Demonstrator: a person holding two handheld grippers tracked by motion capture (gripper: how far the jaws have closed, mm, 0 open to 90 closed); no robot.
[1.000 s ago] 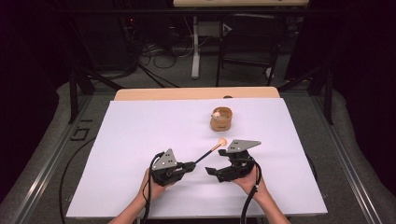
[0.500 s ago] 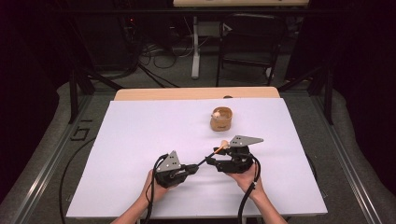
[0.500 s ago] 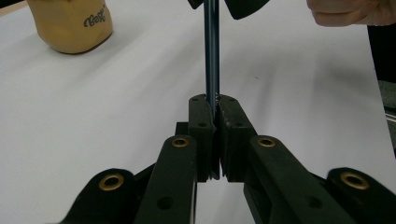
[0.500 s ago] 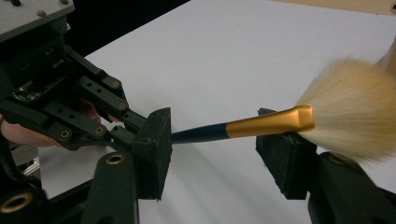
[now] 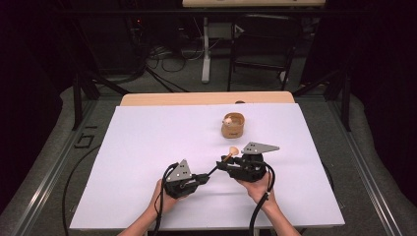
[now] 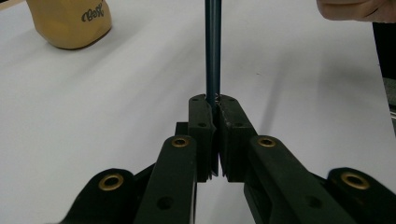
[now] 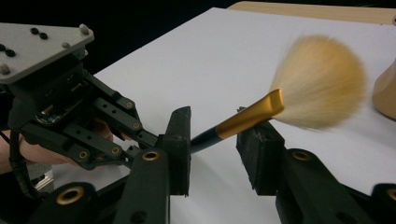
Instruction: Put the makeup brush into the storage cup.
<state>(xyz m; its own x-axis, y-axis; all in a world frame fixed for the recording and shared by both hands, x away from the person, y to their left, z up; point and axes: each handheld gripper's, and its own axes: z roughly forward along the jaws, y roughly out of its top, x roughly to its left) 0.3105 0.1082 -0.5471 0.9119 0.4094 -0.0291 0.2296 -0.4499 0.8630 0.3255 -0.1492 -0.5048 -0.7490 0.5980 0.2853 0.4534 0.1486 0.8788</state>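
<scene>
The white table (image 5: 147,162) takes up most of what I can see, broad and bare, with only a small tan cup (image 5: 233,126) standing toward the far side, right of centre. Near the front edge, the person's two hands hold their tools close together. The left gripper (image 6: 214,108) is clamped tight on the dark handle end of a brush (image 7: 261,112), which slants up and away toward the right gripper (image 7: 219,142). That one has its jaws spread, one either side of the handle just below the gold ferrule, not pinching it. The pale fan of bristles (image 7: 317,81) hangs in the air just short of the cup.

It looks to me like a hand-over: the right tool is lined up to take the brush. The next move would call for closing squarely on the handle before the left lets go, or the brush could droop or roll.

There is plenty of open table left and right; the front edge is close under the hands, and the cup is the one thing near enough to knock.
</scene>
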